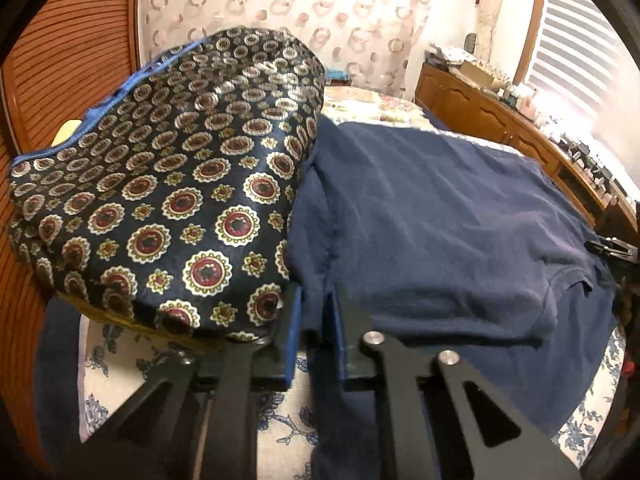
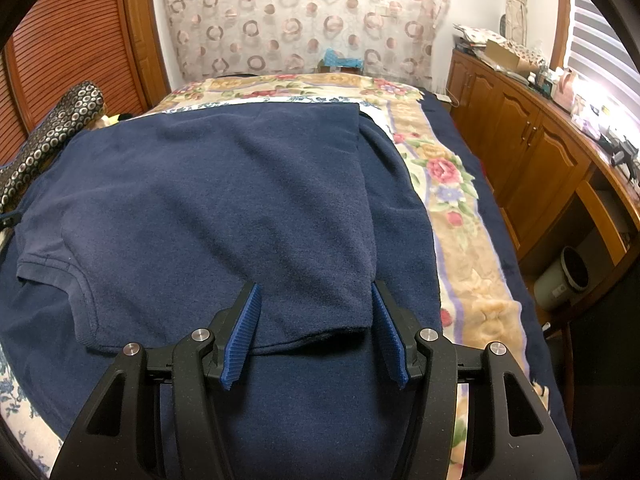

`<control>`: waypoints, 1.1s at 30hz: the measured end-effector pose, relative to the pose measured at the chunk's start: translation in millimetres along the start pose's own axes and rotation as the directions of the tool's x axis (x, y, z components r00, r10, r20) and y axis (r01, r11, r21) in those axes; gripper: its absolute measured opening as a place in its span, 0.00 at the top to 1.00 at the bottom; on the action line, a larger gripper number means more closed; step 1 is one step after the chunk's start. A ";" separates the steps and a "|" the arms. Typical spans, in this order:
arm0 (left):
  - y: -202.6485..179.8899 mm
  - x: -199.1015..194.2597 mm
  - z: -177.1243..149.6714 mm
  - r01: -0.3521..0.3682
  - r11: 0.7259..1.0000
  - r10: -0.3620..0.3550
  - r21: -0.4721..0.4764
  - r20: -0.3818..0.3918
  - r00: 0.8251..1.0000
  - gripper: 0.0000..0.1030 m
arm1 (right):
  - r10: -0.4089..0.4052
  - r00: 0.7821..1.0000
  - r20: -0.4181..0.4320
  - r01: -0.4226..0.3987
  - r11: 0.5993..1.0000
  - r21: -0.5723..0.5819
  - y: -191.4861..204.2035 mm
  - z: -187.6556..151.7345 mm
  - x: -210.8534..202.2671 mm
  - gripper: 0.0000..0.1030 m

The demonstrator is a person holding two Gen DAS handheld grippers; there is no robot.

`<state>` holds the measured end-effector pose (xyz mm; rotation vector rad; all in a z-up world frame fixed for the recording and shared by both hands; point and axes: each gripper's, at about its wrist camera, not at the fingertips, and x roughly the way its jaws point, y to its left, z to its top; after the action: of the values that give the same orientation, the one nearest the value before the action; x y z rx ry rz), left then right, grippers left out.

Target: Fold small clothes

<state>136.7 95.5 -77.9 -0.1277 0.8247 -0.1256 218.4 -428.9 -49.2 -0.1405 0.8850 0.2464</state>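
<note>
A navy blue shirt (image 2: 208,208) lies spread on the bed, its right side folded over toward the middle; it also shows in the left wrist view (image 1: 448,232). My left gripper (image 1: 317,304) is shut on a fold of the navy shirt at its left edge, fabric pinched between the blue pads. My right gripper (image 2: 316,300) is open, its blue pads (image 2: 244,336) straddling the folded sleeve edge near the shirt's lower hem without closing on it.
A patterned dark cloth with medallions (image 1: 160,184) is bunched at the left of the shirt, also seen in the right wrist view (image 2: 52,136). A floral bedspread (image 2: 452,184) covers the bed. Wooden cabinets (image 2: 520,144) and a bin (image 2: 568,276) stand at the right.
</note>
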 end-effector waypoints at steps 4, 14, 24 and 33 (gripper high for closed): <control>-9.9 -14.1 0.6 0.018 0.999 -0.019 0.031 0.034 0.999 0.98 | 0.000 1.000 0.000 0.000 1.000 0.000 -0.9 0.3 0.1 0.45; -25.7 -26.0 5.9 0.041 0.997 -0.045 0.060 0.069 0.997 0.99 | 0.001 1.000 0.001 -0.001 1.000 0.000 -0.3 0.2 -0.2 0.45; -50.8 -74.1 10.3 0.100 0.990 -0.116 0.102 0.165 0.980 1.00 | 0.133 0.986 0.103 -0.133 0.991 -0.008 6.0 13.2 -32.1 0.95; -42.5 -120.2 -2.0 0.138 0.987 -0.153 0.084 0.214 0.965 1.00 | 0.146 0.964 0.221 -0.137 0.989 -0.058 9.0 11.2 -109.8 0.95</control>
<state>51.8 72.9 14.5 -0.1346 0.5887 -0.2734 157.6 -434.7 43.2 -0.0865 0.6651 0.4070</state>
